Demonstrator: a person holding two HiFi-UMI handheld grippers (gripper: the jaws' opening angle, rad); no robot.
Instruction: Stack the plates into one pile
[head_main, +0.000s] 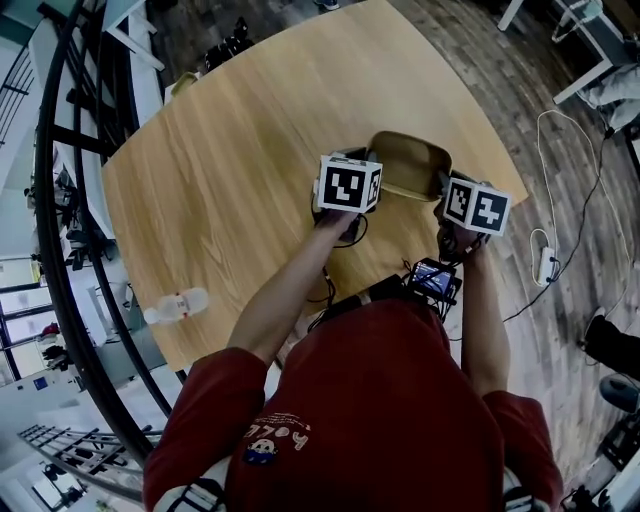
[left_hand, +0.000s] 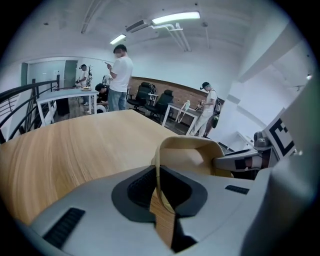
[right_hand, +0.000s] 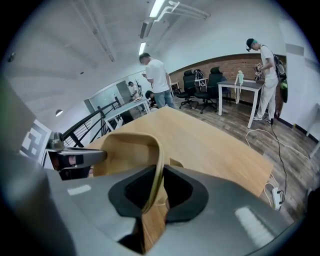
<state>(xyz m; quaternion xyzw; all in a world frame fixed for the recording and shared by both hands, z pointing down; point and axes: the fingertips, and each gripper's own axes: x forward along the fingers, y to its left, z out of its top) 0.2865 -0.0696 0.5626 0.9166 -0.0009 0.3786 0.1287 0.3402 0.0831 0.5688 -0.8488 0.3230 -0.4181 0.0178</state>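
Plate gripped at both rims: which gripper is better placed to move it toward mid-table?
Left, likely: the left gripper clamps the plate on the side nearer mid-table; the right gripper sits by the table edge.

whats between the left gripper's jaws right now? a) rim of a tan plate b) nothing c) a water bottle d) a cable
a: the left gripper view shows the left gripper closed on the rim of the tan plate.

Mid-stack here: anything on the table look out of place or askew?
A plastic bottle lies on its side right at the edge of the table, well apart from the plate. It could roll off. Nothing else stands out.
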